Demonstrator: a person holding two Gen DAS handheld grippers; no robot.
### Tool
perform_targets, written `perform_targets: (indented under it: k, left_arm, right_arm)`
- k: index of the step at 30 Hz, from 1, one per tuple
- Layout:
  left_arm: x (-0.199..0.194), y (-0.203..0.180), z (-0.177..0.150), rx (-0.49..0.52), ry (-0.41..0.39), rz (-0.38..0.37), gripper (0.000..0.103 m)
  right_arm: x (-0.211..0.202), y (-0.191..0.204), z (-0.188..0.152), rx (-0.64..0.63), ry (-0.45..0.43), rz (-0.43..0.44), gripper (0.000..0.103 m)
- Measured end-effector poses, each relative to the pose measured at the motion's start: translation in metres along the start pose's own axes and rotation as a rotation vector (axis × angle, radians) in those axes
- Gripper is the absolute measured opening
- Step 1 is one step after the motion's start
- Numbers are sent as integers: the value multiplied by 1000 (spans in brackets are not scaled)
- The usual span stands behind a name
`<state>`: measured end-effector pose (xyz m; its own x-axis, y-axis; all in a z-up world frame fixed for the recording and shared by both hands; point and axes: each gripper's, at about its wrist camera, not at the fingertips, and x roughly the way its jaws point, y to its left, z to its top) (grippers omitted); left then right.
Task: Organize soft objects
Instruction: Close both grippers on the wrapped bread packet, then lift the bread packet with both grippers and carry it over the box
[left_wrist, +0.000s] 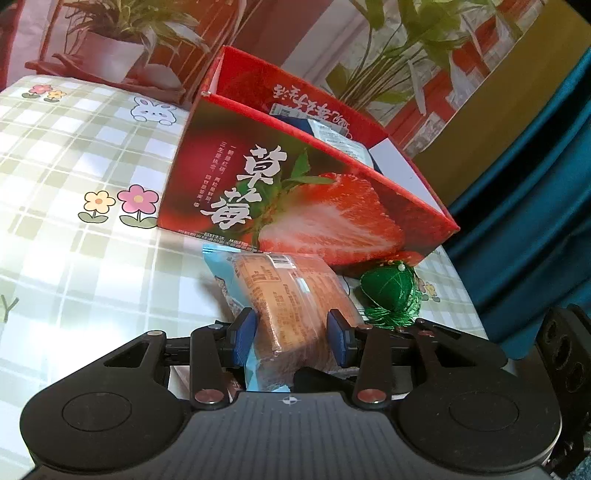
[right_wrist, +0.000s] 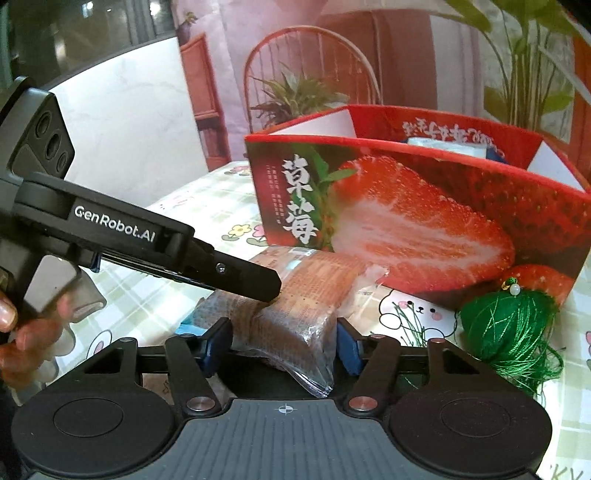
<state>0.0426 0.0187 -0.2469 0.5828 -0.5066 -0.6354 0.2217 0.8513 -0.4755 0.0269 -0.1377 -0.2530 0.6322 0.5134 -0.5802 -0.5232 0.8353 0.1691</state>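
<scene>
A clear-wrapped brown bread packet (left_wrist: 291, 295) lies on the checked tablecloth in front of a red strawberry box (left_wrist: 295, 206). My left gripper (left_wrist: 291, 334) is shut on it, with both blue pads pressed into its sides. In the right wrist view, the same packet (right_wrist: 306, 288) sits between the pads of my right gripper (right_wrist: 282, 345). These pads stand close to its near end, with slim gaps showing. The left gripper (right_wrist: 266, 286) reaches in from the left, held by a hand (right_wrist: 22, 332). A green thread bundle (right_wrist: 509, 328) with a white bead lies to the right of the packet.
The open box (right_wrist: 406, 229) holds white and blue packets (left_wrist: 332, 133). The green bundle (left_wrist: 391, 291) lies by the box's near right corner. Checked tablecloth (left_wrist: 74, 166) stretches left. A teal curtain (left_wrist: 535, 184) hangs past the table's right edge. A plant-print backdrop stands behind the box.
</scene>
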Motion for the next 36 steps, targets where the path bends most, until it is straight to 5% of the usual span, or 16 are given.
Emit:
perform_targets:
  k: [19,36]
  left_arm:
    - [-48,-34,29,136,-159,-58,44]
    - [-29,-40,117,164,-225,-62,45]
  right_arm:
    - [-40,14,32,-97,-169,-37,55]
    - [-20,-13,121,-155,-237,-75,55]
